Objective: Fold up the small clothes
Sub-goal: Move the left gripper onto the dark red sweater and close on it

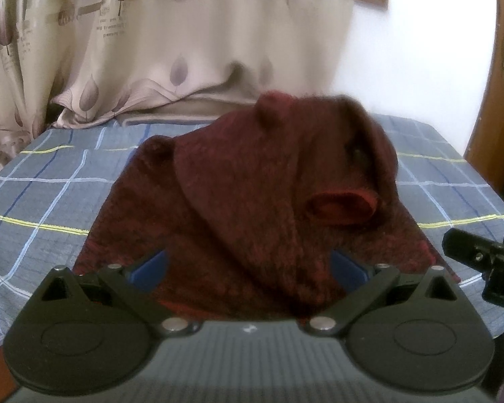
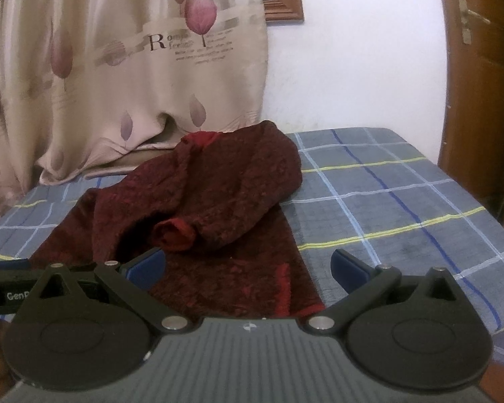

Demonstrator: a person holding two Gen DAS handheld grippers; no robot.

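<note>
A small dark red knitted sweater (image 1: 252, 201) lies on the checked blue-grey tablecloth (image 1: 33, 201), its upper part folded over the lower, with a sleeve cuff (image 1: 341, 206) facing me. My left gripper (image 1: 248, 265) is open and empty, its blue pads on either side of the near hem. In the right wrist view the sweater (image 2: 201, 194) lies left of centre with the cuff (image 2: 173, 233) near. My right gripper (image 2: 248, 265) is open and empty above the sweater's near right corner. The right gripper also shows in the left wrist view (image 1: 480, 255).
A beige leaf-print curtain (image 1: 151, 50) hangs behind the table and rests on its far edge. A white wall (image 2: 352, 67) and a wooden door (image 2: 480, 84) stand at the right. The tablecloth (image 2: 403, 201) extends right of the sweater.
</note>
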